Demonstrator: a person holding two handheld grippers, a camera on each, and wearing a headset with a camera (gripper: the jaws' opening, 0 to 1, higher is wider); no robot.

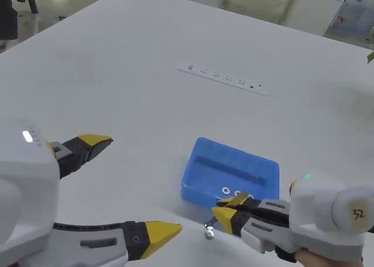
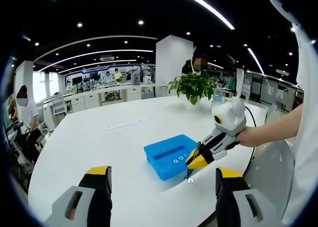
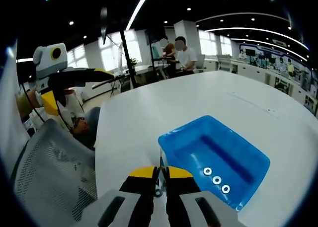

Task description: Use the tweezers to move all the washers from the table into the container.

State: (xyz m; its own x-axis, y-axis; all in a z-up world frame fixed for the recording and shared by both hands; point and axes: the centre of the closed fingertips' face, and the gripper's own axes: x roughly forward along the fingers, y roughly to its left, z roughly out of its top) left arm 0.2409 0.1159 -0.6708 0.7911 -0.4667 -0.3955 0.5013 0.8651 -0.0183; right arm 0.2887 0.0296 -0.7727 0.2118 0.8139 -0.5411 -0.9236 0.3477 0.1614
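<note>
Right gripper (image 1: 217,211) has its jaws pinched on the tweezers (image 1: 210,223), whose tips are down at a washer (image 1: 208,233) on the white table (image 1: 117,74), just beside the blue container (image 1: 234,165). The container's near wall stands between that washer and the three washers (image 3: 216,180) lying inside. Left gripper (image 1: 146,183) hovers with jaws wide apart, holding nothing, well left of the container; a power strip (image 1: 225,78) lies on the table beyond.

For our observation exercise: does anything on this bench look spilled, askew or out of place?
Nothing stands out. The blue container sits flat with three washers inside; one washer is just outside its near wall, at the tip of the tweezers in the right gripper.
</note>
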